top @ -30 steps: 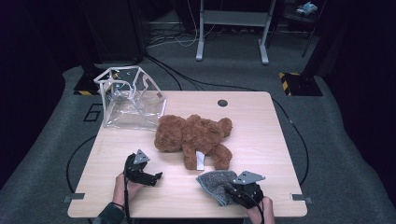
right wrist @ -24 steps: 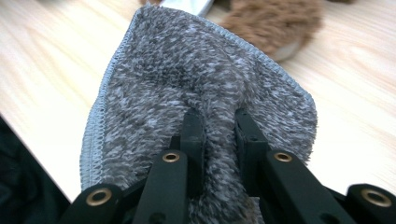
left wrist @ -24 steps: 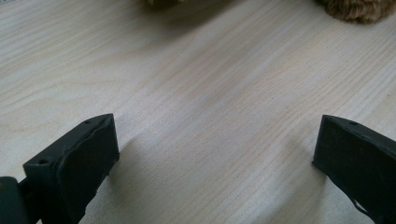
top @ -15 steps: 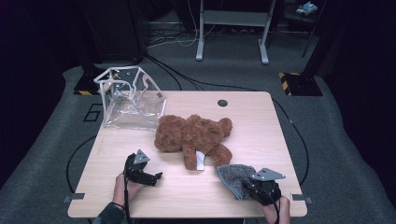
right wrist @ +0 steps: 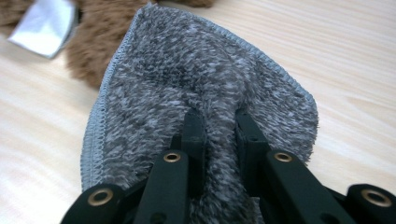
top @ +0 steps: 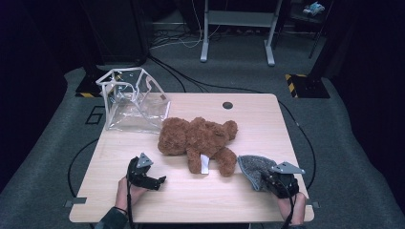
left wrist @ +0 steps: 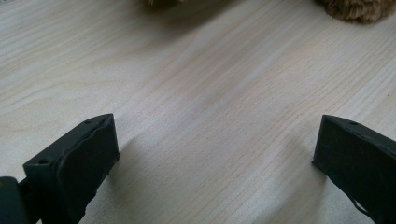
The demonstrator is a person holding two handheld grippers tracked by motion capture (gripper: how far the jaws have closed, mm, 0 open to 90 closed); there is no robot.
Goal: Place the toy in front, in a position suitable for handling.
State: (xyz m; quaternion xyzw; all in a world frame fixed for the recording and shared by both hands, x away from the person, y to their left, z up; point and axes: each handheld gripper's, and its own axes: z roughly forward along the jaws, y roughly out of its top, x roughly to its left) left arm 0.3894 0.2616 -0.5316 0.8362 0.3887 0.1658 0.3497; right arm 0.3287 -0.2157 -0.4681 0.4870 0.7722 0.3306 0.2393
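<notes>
A brown teddy bear [top: 198, 141] lies in the middle of the wooden table [top: 239, 205], a white tag [top: 204, 163] at its lower side. My right gripper [top: 268, 177] is at the front right, shut on a fold of a grey fuzzy cloth [top: 251, 168] that lies beside the bear's leg. In the right gripper view the cloth [right wrist: 196, 88] is pinched between the jaws of my right gripper [right wrist: 218, 123], with bear fur [right wrist: 95, 42] just beyond. My left gripper [top: 155, 180] rests at the front left, open. Its view has my left gripper [left wrist: 215, 140] wide apart over bare table.
A clear plastic bag [top: 132, 101] with white edging stands at the table's back left corner. A dark round grommet [top: 228, 105] sits near the back edge. Metal stand legs [top: 236, 36] are on the floor beyond the table.
My right gripper has pulled the grey cloth to the right along the front edge, away from the bear's tag. The left gripper has stayed put.
</notes>
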